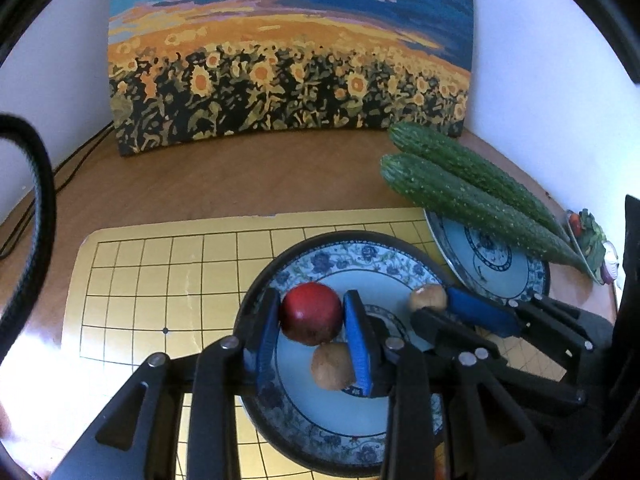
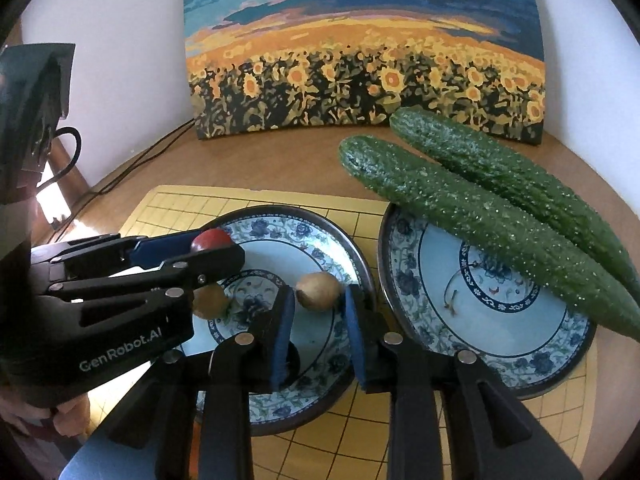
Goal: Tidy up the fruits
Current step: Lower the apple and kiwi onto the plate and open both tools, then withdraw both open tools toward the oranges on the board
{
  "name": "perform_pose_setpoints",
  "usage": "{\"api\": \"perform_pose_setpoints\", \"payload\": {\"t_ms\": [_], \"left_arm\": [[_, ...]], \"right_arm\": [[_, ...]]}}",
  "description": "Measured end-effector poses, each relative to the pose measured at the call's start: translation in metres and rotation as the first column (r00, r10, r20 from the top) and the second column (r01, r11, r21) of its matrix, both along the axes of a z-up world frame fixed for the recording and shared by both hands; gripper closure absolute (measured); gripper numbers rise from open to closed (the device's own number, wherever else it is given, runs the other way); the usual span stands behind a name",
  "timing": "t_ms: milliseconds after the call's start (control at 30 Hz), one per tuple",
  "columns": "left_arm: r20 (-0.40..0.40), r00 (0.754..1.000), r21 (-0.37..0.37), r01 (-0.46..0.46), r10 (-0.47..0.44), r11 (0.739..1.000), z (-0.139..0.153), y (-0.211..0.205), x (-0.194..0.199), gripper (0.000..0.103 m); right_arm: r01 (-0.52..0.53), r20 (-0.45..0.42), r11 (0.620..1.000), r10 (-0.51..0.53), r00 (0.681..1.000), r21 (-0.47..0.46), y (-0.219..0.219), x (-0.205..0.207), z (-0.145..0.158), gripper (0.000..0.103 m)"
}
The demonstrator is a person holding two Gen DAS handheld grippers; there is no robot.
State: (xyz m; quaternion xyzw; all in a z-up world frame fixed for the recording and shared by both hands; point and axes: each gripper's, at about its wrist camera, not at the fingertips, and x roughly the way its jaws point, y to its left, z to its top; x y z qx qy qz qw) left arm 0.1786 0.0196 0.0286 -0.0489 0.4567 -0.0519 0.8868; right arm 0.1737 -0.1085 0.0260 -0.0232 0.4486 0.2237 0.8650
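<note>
Black linkage bars and blue pads of the left gripper fill the bottom of the left wrist view, its pads set either side of a round, glossy dark-red fruit; they look to be touching it, a light pinch at most. That fruit sits on the blue-and-white floral plate with a dark rim, at about ten o'clock from the plate's centre. A small brown, matte, egg-shaped fruit lies just beside it at six o'clock, near the right-hand pad. Another small brown fruit rests toward three o'clock on the same plate, between the spread blue pads of the right gripper, which grips nothing.

To finish the placing cleanly, the left gripper should probably part its pads evenly and back out straight, so that the round fruit does not roll into its brown neighbour.

Further out, at two o'clock, a second floral plate carries two long, knobbly green cucumbers overhanging its rim. Both plates rest on a yellow gridded mat, before a sunflower painting.
</note>
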Motion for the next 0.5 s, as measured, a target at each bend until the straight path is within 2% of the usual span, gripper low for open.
{"api": "perform_pose_setpoints", "payload": {"t_ms": [167,500], "left_arm": [[0.004,1.000,-0.007,-0.012,0.012,1.000,0.008,0.003,-0.005,0.062],[0.017,1.000,-0.024,-0.002,0.002,1.000,0.026,0.003,-0.034,0.059]], "right_arm": [[0.015,0.008,1.000,-0.016,1.000,0.016,-0.004,-0.004,0.005,0.065],[0.011,0.001,0.999,-0.011,1.000,0.048,-0.011,-0.030,0.014,0.062]]}}
